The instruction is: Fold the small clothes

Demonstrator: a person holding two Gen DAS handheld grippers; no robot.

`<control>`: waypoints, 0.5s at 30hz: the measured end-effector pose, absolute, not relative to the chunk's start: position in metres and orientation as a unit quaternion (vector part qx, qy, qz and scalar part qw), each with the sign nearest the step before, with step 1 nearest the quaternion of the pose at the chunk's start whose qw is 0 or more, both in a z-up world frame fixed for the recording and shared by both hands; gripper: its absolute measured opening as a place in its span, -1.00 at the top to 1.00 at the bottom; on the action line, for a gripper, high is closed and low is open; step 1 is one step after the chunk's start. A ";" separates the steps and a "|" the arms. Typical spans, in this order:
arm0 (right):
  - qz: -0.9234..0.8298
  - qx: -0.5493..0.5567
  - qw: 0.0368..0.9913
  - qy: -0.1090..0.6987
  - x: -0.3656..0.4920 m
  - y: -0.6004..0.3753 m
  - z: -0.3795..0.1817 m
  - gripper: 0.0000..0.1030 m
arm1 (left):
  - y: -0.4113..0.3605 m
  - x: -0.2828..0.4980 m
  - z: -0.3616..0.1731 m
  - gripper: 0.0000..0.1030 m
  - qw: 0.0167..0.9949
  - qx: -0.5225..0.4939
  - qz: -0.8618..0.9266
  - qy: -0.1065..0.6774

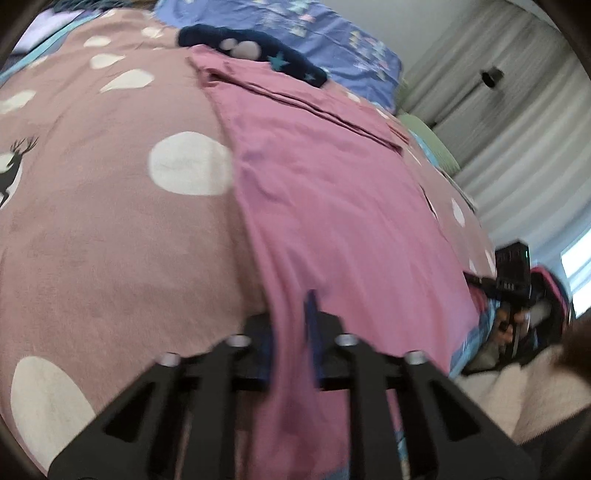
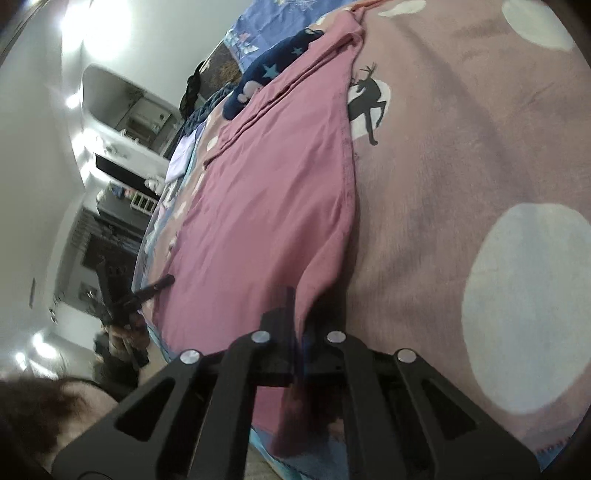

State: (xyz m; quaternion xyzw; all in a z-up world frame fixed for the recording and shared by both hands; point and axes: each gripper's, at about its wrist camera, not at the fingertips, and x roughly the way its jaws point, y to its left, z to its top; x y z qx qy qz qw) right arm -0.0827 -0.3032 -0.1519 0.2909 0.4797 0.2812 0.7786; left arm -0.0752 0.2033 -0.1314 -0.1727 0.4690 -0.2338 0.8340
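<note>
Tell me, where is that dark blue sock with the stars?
The navy star sock lies at the far end of the pink garment, beside the blue patterned bedding on the polka-dot blanket.

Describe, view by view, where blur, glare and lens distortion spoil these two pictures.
Left wrist view: motion blur smears the pink garment near the left gripper; the fisheye bulges the spotted blanket. Right wrist view: ceiling lights glare white, and the room's edges bend.

plain mauve-pink garment [image 1: 325, 206], dusty-pink blanket [image 1: 110, 236] with cream-white blobs and black deer silhouettes, navy plush item [image 1: 280, 55] with teal stars and pale pink pads, periwinkle-blue patterned sheet [image 1: 332, 33], black grippers with blue pads, grey striped curtain [image 1: 517, 122]
</note>
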 end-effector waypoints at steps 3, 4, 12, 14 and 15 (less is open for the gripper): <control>0.296 0.322 0.788 0.434 -0.083 -0.315 -0.132 0.96 | 0.214 -0.077 -0.121 0.95 0.843 -0.191 -0.219 0.452; 0.301 0.329 0.790 0.421 -0.084 -0.319 -0.126 0.96 | 0.217 -0.078 -0.117 0.96 0.846 -0.197 -0.219 0.445; 0.345 0.354 0.789 0.366 -0.094 -0.329 -0.090 0.96 | 0.210 -0.096 -0.087 0.97 0.862 -0.201 -0.230 0.404; 0.349 0.356 0.791 0.354 -0.096 -0.333 -0.084 0.96 | 0.207 -0.100 -0.069 0.97 0.870 -0.207 -0.236 0.381; 0.349 0.355 0.795 0.345 -0.098 -0.335 -0.078 0.96 | 0.204 -0.103 -0.059 0.97 0.875 -0.205 -0.238 0.368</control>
